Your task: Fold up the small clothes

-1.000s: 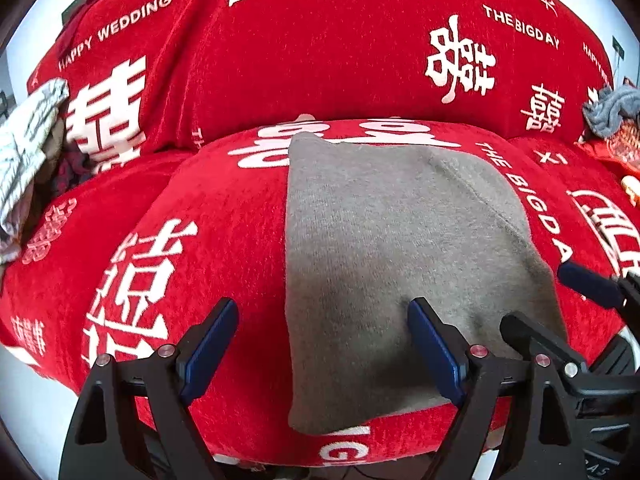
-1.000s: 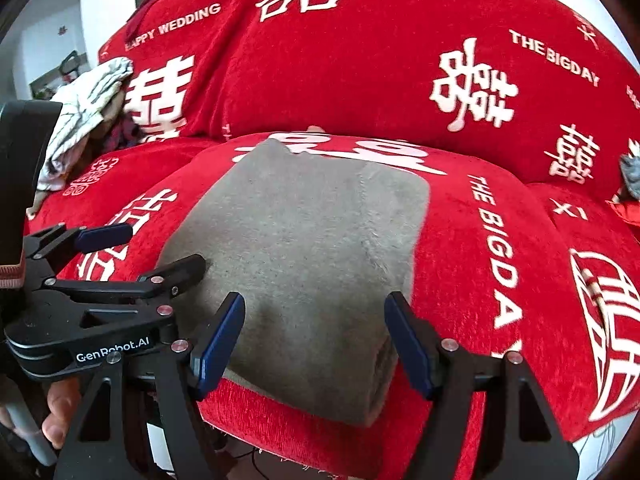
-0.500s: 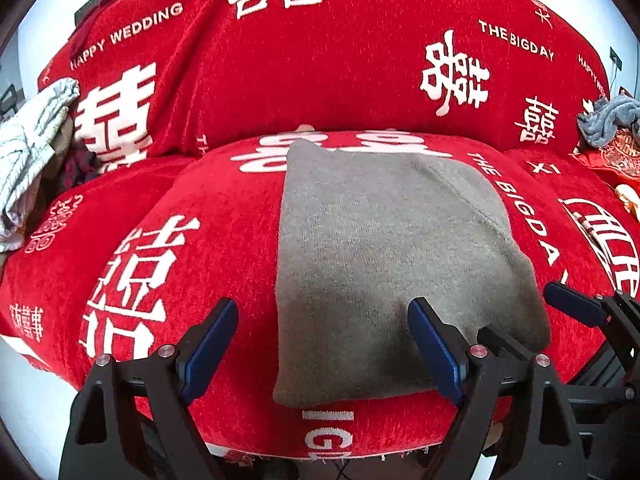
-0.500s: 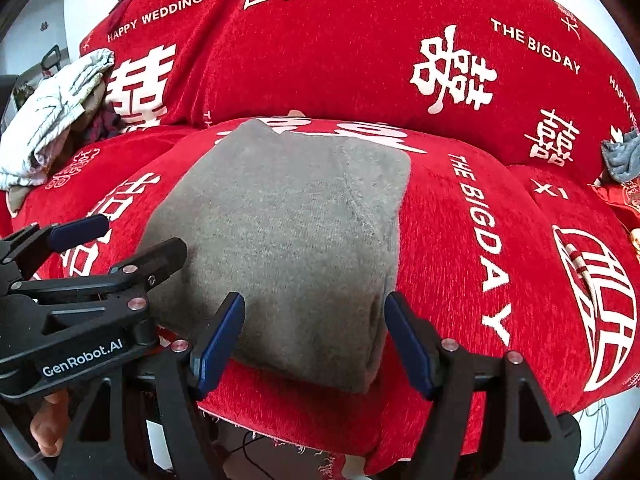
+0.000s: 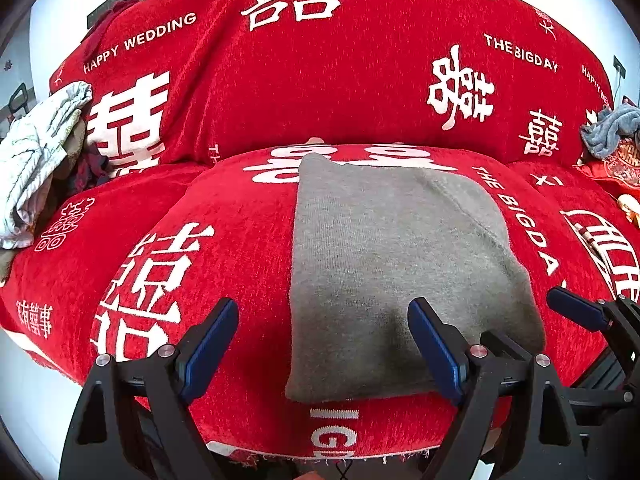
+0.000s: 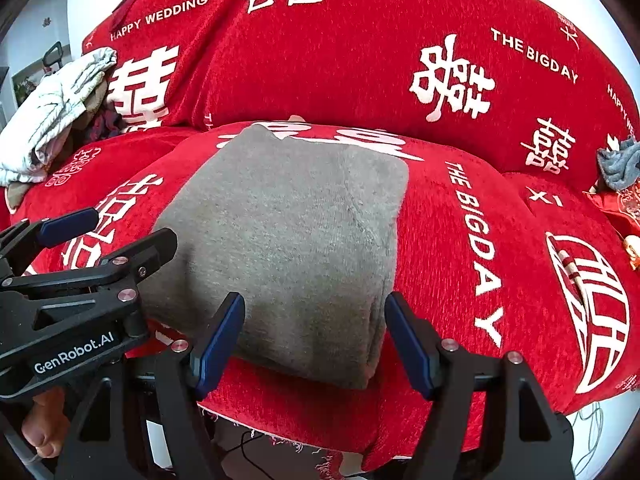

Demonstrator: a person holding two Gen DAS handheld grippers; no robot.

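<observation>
Folded grey garment (image 5: 392, 280) lying flat on red sofa cover (image 5: 248, 220) printed "HAPPY WEDDING" and "THE BIGDAY", left gripper (image 5: 324, 344) fingers spread wide, holding nothing, casing marked "GenRobot.AI", right gripper (image 6: 316, 340) fingers wide apart over garment's near edge, pale striped clothes pile (image 5: 36, 160) far left.

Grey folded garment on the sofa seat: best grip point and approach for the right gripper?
Take the grey garment at its near-right corner, coming in from the front edge of the red sofa cover. The layered fold edge hangs thick there, and the open right gripper already straddles it.
</observation>
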